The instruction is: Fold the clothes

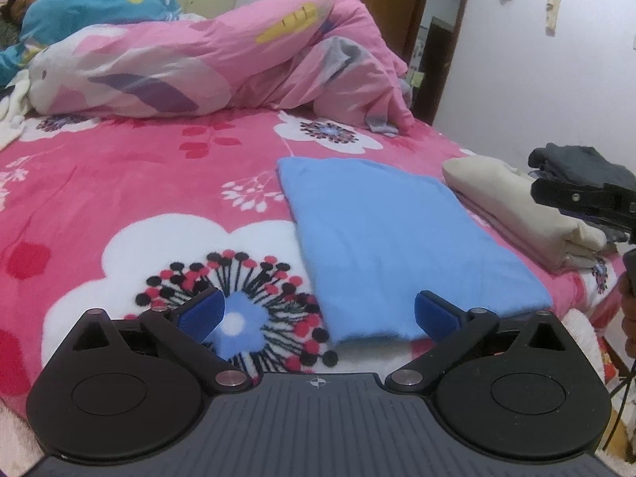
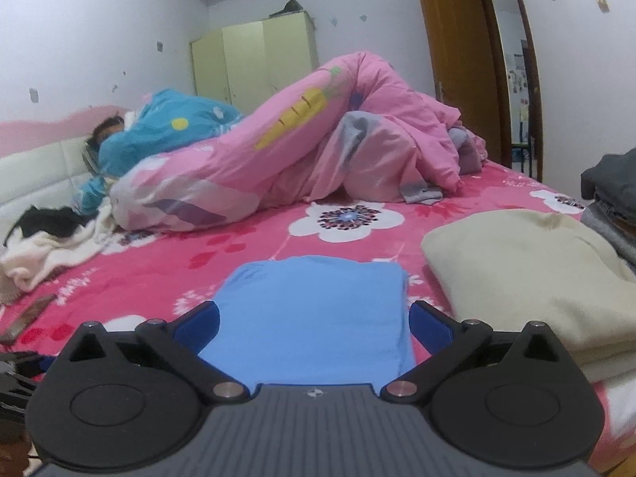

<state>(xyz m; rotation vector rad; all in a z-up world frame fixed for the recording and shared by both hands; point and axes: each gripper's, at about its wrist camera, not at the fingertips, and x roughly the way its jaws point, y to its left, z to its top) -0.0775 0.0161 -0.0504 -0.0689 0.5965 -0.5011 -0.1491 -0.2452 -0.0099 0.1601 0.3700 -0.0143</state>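
A light blue garment (image 1: 401, 246) lies folded flat in a rectangle on the pink flowered bedspread (image 1: 139, 183). My left gripper (image 1: 320, 312) is open, hovering over the garment's near left corner, nothing between its blue pads. In the right wrist view the same blue garment (image 2: 318, 318) lies straight ahead, and my right gripper (image 2: 314, 324) is open, its pads standing wide on either side of the near end. Part of the right gripper (image 1: 584, 198) shows at the right edge of the left wrist view.
A folded cream garment (image 2: 524, 278) lies right of the blue one, with a dark grey stack (image 2: 612, 194) behind it. A bunched pink duvet (image 1: 222, 63) crosses the far bed. A person (image 2: 159, 135) lies under a blue cover. White and black clothes (image 2: 47, 238) lie at left.
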